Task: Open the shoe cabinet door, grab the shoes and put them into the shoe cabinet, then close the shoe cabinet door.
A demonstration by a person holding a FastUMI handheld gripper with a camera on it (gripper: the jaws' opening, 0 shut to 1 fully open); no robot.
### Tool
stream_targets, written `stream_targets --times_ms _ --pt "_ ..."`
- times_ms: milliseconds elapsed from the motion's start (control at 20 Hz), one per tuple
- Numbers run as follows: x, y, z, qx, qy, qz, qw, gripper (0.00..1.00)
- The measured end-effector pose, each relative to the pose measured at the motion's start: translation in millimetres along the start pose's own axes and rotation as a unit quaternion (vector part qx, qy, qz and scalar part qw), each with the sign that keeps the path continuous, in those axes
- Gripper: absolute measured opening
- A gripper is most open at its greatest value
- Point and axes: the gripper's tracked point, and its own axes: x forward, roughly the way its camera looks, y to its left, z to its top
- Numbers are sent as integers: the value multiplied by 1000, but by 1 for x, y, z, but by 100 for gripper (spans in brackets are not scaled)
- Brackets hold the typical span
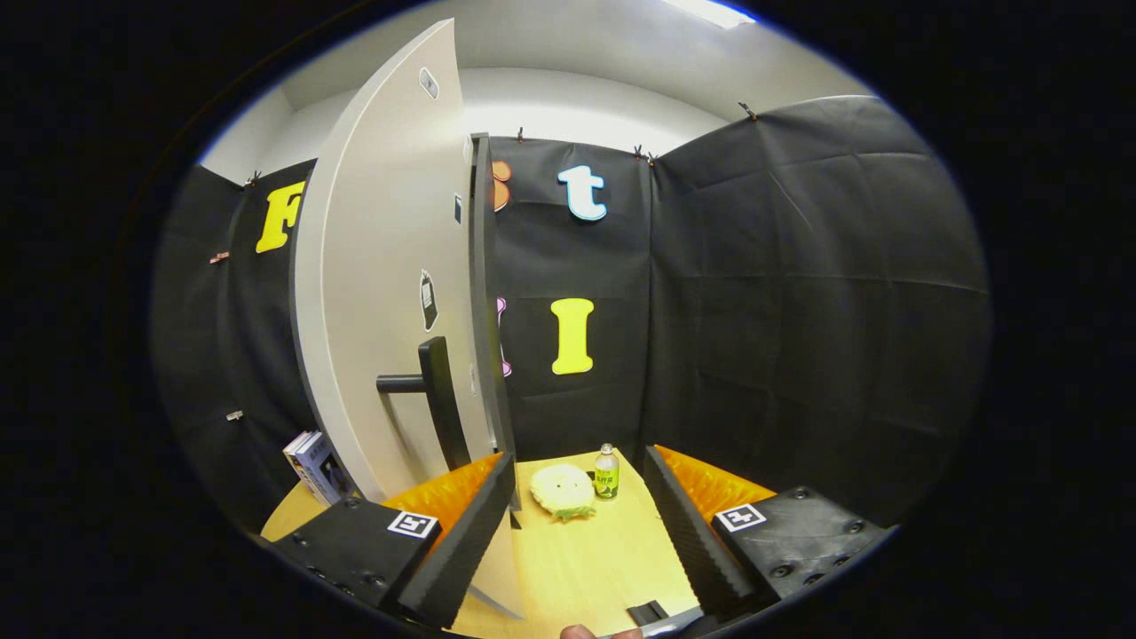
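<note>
The shoe cabinet door, a tall pale grey panel with a dark edge, stands swung open to the left of my gripper. Its black bar handle sticks out just above my left finger. My gripper is open, with nothing held between the fingers. The left finger lies close beside the door's lower edge; whether they touch I cannot tell. A pale yellow fluffy shoe rests on the wooden table, just beyond the fingertips and between them.
A small green-labelled bottle stands right next to the shoe, near the back wall. Several books lean at the table's far left, behind the door. A person's fingertip shows under the gripper. Black cloth walls close the booth.
</note>
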Motion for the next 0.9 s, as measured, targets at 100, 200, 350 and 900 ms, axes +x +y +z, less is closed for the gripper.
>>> stream_targets --times_ms 100,200,350,900 --pt "-6 26 -3 2 4 12 1000 97" --pt "-10 57 -5 -6 4 21 1000 98" --pt "-11 109 -9 -20 1 37 999 97" --pt "20 256 -12 -12 -1 145 989 98"
